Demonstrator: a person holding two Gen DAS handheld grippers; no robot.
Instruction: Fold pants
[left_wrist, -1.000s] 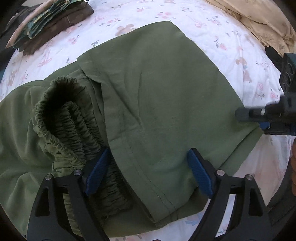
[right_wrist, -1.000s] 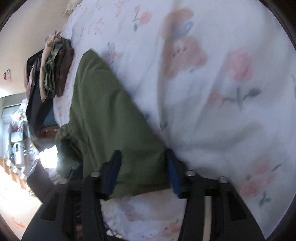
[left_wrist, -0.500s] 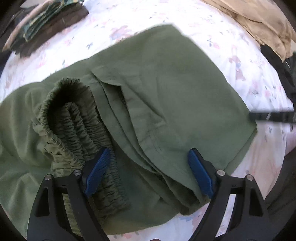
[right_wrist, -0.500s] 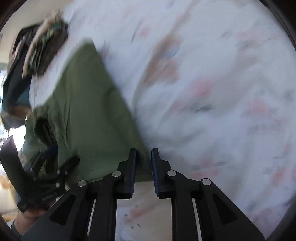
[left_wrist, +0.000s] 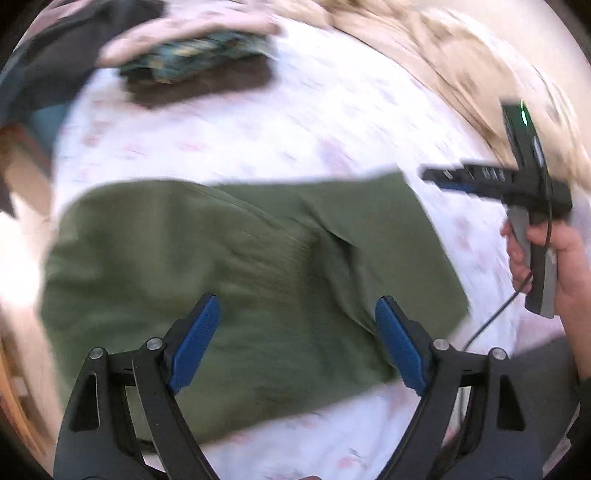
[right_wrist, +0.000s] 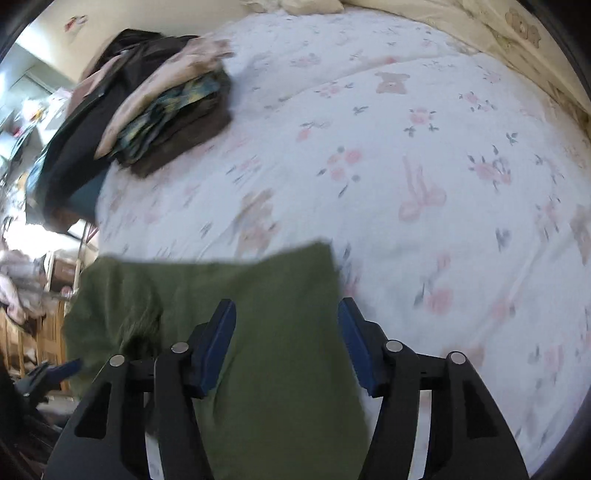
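Observation:
The olive green pants lie folded in a flat rectangle on the floral bed sheet. They also show in the right wrist view. My left gripper is open and empty, raised above the near part of the pants. My right gripper is open and empty above the pants' right edge. In the left wrist view the right gripper shows in a hand, off the pants' far right corner.
A stack of folded clothes sits at the far left of the bed, also in the left wrist view. A beige blanket lies at the far right. The bed's left edge and room clutter show at left.
My right gripper shut at the pants' corner, then opened and pulled away. Both grippers lifted back. The bunched waistband is now covered and the pants lie in a flatter rectangle.

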